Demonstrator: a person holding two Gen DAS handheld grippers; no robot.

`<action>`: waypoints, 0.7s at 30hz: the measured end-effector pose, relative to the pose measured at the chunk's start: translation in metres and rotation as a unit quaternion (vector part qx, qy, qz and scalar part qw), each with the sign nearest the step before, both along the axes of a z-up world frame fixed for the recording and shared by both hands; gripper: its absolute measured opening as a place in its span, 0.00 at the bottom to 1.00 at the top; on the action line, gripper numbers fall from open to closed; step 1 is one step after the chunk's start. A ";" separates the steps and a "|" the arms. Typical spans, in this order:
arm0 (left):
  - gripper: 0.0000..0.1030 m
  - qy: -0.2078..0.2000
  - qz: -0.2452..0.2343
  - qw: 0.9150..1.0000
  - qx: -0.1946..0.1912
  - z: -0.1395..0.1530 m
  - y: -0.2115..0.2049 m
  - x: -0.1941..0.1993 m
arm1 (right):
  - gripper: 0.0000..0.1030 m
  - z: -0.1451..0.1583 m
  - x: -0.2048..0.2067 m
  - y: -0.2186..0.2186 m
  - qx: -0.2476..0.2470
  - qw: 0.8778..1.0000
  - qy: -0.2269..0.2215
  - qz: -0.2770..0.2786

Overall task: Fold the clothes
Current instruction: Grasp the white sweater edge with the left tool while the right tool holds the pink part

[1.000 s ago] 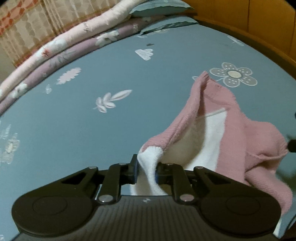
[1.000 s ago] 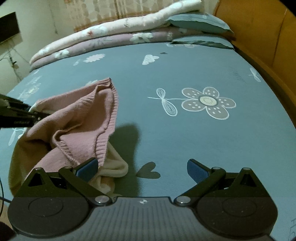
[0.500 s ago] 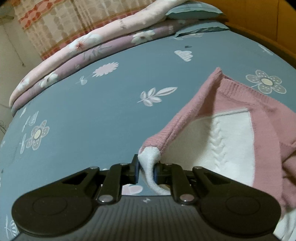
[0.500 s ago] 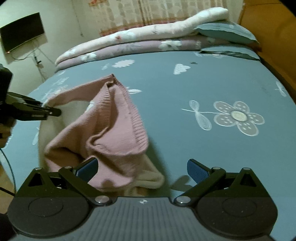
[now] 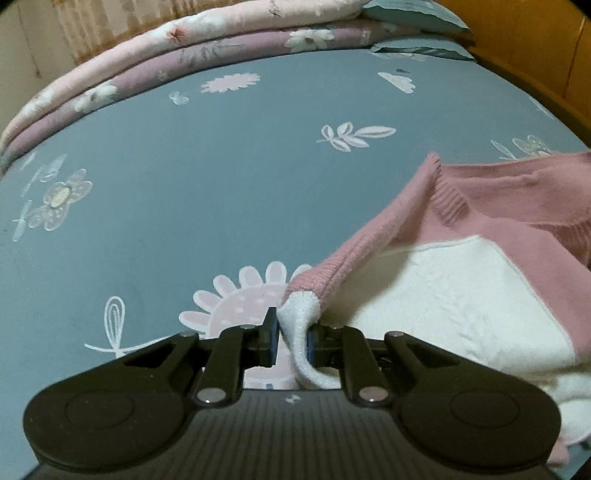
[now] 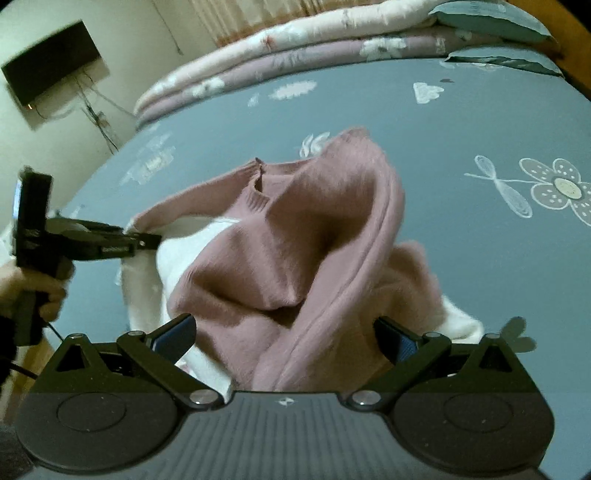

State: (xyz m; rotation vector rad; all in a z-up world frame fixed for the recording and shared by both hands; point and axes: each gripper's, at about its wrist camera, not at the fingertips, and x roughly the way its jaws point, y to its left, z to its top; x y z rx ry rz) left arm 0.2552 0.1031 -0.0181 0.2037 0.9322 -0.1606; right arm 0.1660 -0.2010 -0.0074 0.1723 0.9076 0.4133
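A: Biggest first. Bed (image 5: pixel 207 177) fills both views, blue-grey sheet with white flowers and leaves. Rolled quilts (image 5: pixel 207 40), pink over mauve, along the far edge, pillows (image 6: pixel 491 18) at the wooden headboard end

B: Next the sweater (image 6: pixel 295 236)?

A: Yes, pink knit with white panels, bunched in a heap on the sheet, near the middle of the right wrist view. Ribbed collar (image 6: pixel 258 199) faces up, a pink fold stands up behind it, white part spills at the right and left sides

B: Left gripper (image 5: pixel 291 334)?

A: Clamped tight on the white cuff (image 5: pixel 301 314) of a sleeve, cuff pinched between the two blue pads, sleeve (image 5: pixel 354 254) runs pink from there back to the body. In the right wrist view it sits at the left, a hand (image 6: pixel 33 291) on its handle, cable hanging below

B: Right gripper (image 6: pixel 286 338)?

A: Fingers spread wide, nothing between them, low over the near edge of the heap. Contact with the knit, can't tell

B: Small stuff?

A: Dark screen (image 6: pixel 51 62) on the wall top left, wires dangling under it
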 end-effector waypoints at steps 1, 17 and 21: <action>0.12 0.000 -0.007 1.000 -0.006 -0.003 0.003 0.001 | 1.00 -0.003 0.001 0.006 -0.013 1.000 0.001 -0.001; 0.13 -0.011 -0.073 0.994 -0.078 -0.014 0.020 0.016 | 0.97 0.020 -0.018 0.016 -0.090 0.994 -0.016 -0.060; 0.13 -0.011 -0.085 0.993 -0.081 -0.016 0.023 0.018 | 0.82 0.037 -0.018 0.003 -0.092 0.990 -0.026 -0.101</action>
